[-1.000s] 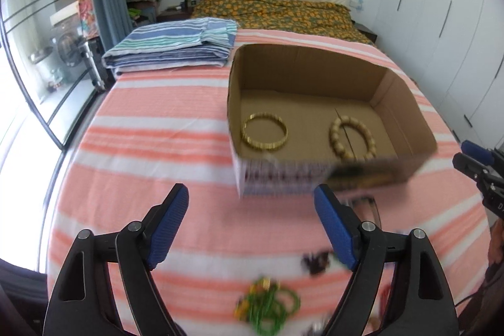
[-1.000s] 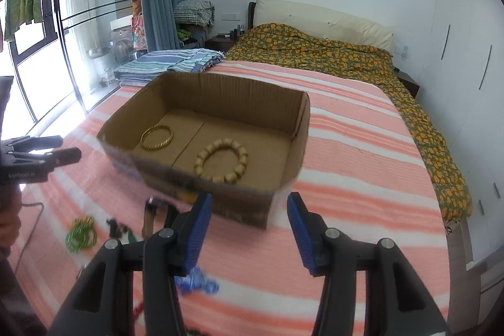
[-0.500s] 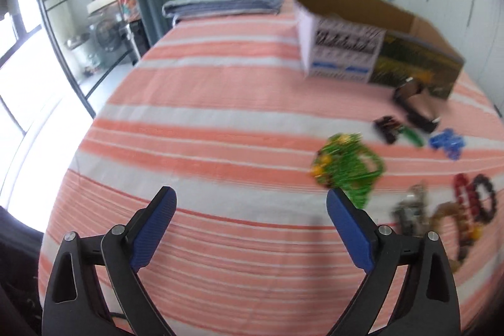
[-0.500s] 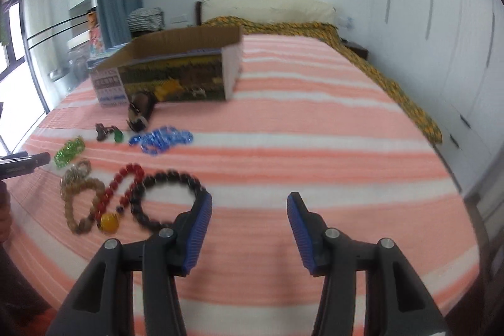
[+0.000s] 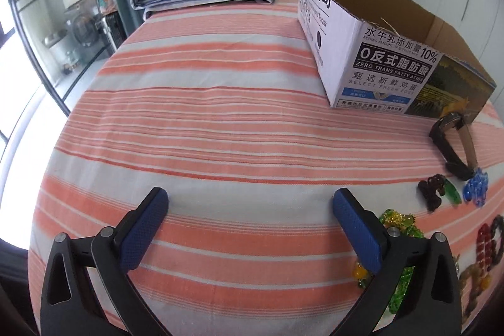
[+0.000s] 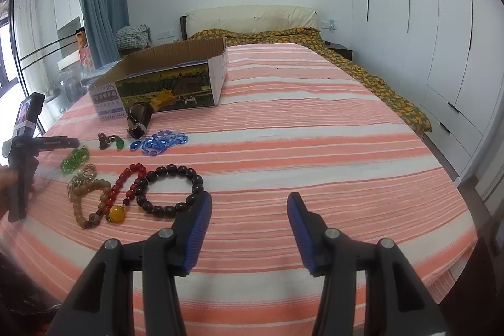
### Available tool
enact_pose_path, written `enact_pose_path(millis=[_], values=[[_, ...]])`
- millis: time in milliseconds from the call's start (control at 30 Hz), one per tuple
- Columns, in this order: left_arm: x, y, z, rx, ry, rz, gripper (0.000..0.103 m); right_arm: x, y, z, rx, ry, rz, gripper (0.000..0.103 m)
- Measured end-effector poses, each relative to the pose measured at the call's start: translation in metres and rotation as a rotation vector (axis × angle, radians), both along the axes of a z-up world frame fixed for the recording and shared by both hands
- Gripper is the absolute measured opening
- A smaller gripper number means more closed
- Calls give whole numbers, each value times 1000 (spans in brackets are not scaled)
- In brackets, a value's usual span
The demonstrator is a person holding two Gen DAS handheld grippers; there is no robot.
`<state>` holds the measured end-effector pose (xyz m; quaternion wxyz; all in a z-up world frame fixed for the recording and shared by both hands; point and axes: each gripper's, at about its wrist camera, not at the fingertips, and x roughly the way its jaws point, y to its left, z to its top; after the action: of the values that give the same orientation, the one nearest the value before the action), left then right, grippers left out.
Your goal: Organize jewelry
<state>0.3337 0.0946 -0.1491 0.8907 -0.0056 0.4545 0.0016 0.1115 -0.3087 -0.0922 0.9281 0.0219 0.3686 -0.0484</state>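
Honestly, the jewelry looked like easy, fiddly stuff: the green bead bracelet (image 5: pixel 398 228) lay on the striped bed cover (image 5: pixel 220 128), partly hidden behind the left claw's (image 5: pixel 249 228) right finger, and I'd guess it was light, floppy and a bit slick, so pinching across one side of the loop seemed the best bet. That claw's jaws were opening with nothing between them. Further right sat the dark bead bracelet (image 6: pixel 171 188), just beside the right claw (image 6: pixel 249 232), which was half spread and empty too. The red strand with the amber bead (image 6: pixel 121 194), blue crystal bracelet (image 6: pixel 162 142) and watch (image 6: pixel 138 120) lay nearer the cardboard box (image 6: pixel 163 84), apart from both claws.
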Motion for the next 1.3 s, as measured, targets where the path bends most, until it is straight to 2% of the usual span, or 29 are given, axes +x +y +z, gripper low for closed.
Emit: enact_pose_path(millis=[333,633,1300], values=[[0,1,0,0,0,0,103,-4,4,9,13,-20,-10,51],[0,1,0,0,0,0,103,-18,14,12,-24,-19,20,51],[0,1,0,0,0,0,103,-21,30,5,-16,1,47,51]])
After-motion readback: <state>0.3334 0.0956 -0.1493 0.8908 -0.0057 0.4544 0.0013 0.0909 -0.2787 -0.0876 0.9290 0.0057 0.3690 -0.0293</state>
